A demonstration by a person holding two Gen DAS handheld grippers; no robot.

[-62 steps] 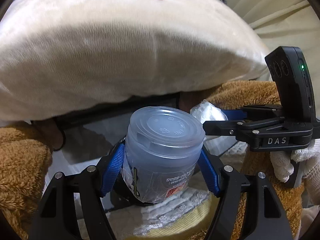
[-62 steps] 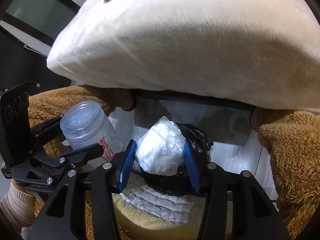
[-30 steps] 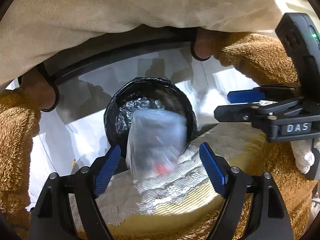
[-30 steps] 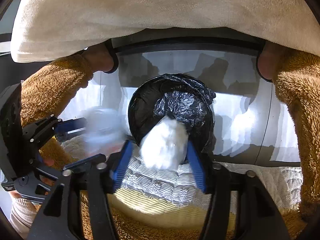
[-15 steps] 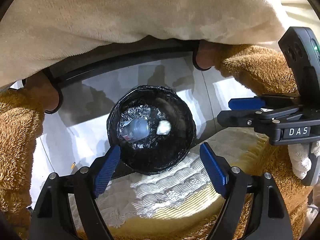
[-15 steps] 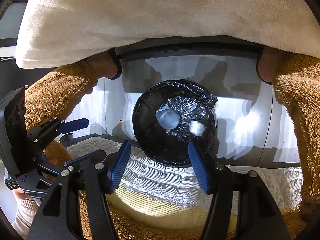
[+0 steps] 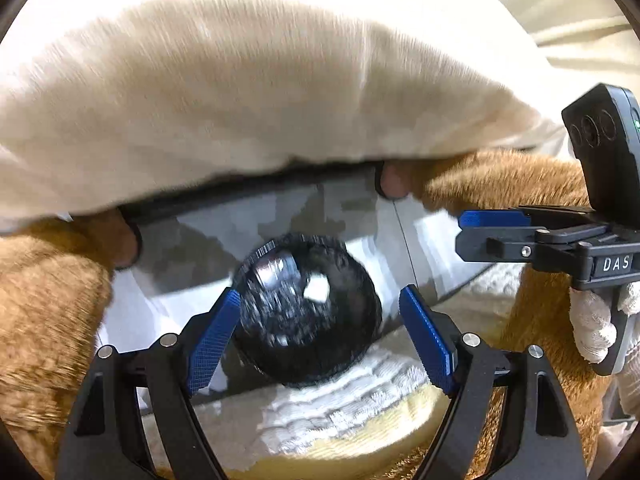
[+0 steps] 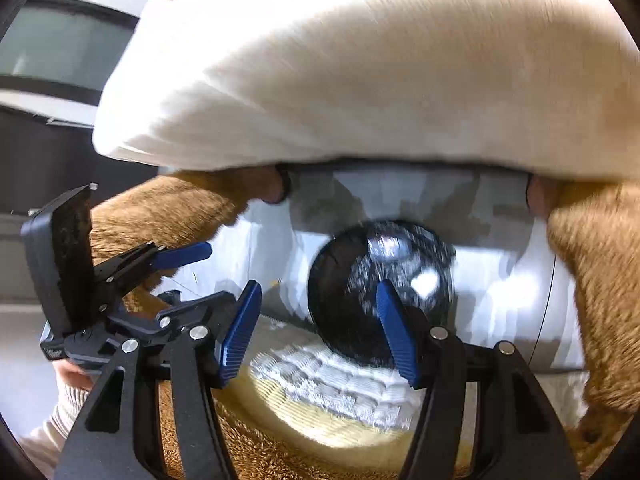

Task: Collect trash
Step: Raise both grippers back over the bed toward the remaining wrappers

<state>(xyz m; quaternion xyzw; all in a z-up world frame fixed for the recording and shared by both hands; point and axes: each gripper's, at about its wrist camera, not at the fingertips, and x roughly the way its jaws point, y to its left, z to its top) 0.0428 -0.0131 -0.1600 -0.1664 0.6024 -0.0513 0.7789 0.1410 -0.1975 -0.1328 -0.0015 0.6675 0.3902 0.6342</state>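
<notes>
- Left wrist view shows the left gripper (image 7: 320, 332) with its blue pads wide apart and nothing between them.
- Below it stands a round bin with a black bag (image 7: 352, 344) on the pale floor (image 7: 132, 312).
- Inside the bin lie a clear plastic cup (image 7: 276, 268) and a small white wad (image 7: 317, 291), both blurred.
- Right gripper (image 7: 494, 232) comes in from the right edge, held by a hand in a white glove (image 7: 592, 328).
- Right wrist view shows the right gripper (image 8: 318, 332) with pads moderately apart and empty, above the bin (image 8: 332, 300).
- White wad (image 8: 425, 282) and the cup (image 8: 386, 246) lie in the bin here too.
- Left gripper (image 8: 188, 276) is at the left side, open.
- Cream cushion (image 8: 360, 80) hangs over the scene, and brown fuzzy fabric (image 8: 596, 280) is at both sides.
</notes>
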